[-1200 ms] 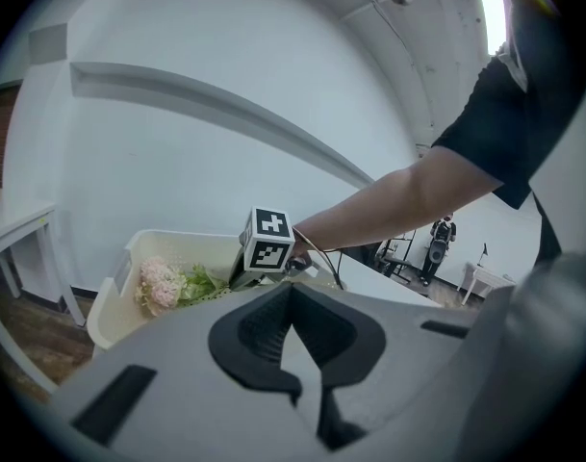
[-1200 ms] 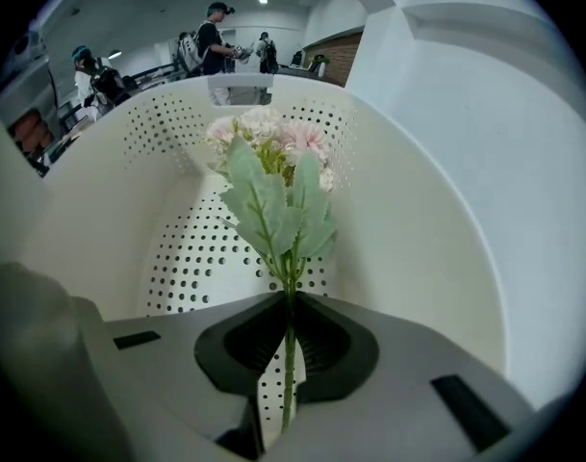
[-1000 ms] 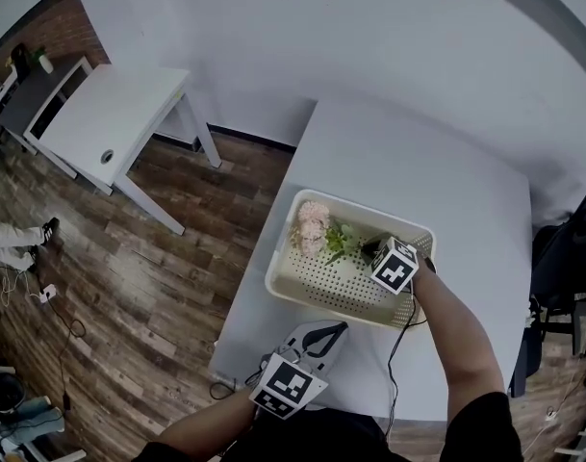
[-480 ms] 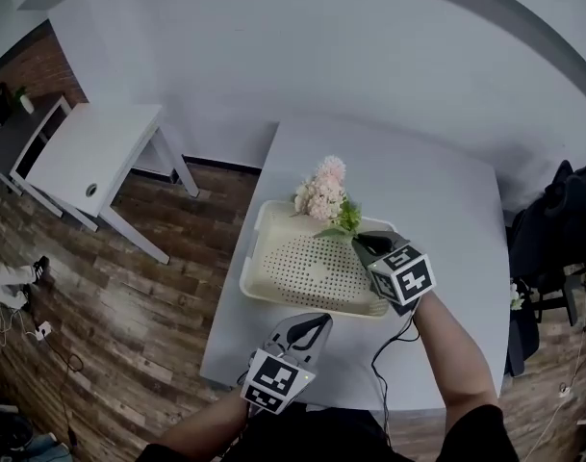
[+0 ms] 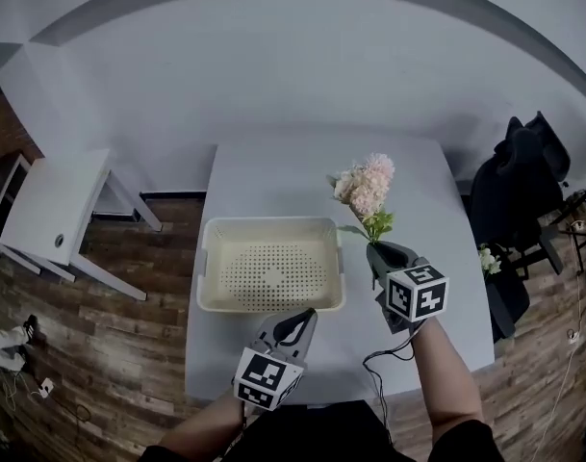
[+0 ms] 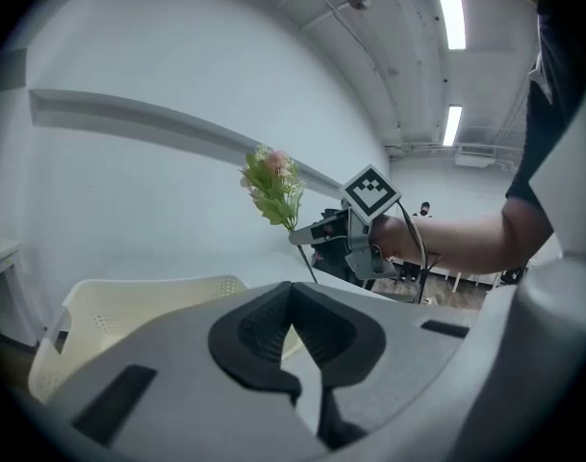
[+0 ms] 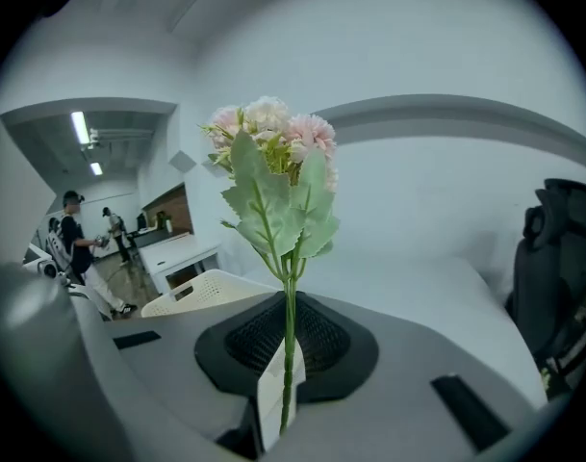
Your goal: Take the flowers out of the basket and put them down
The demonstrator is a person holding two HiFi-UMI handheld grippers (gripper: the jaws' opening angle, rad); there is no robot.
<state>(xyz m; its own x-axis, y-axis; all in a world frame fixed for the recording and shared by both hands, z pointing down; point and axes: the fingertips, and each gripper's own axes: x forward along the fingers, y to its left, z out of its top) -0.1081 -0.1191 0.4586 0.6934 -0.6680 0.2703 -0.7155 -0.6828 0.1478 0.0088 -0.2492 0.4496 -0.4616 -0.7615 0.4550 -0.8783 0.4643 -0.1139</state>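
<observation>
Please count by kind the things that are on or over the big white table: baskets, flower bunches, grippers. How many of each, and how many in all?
basket: 1
flowers, one bunch, gripped by the stem: 1
Grippers, left gripper and right gripper: 2
Total: 4

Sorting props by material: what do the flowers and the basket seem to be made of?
The flowers look artificial, probably fabric petals and plastic leaves: stiff, evenly coloured, on a thin uniform green stem. The basket looks like moulded plastic, cream and matt: regular rows of holes, smooth rounded rim.
</observation>
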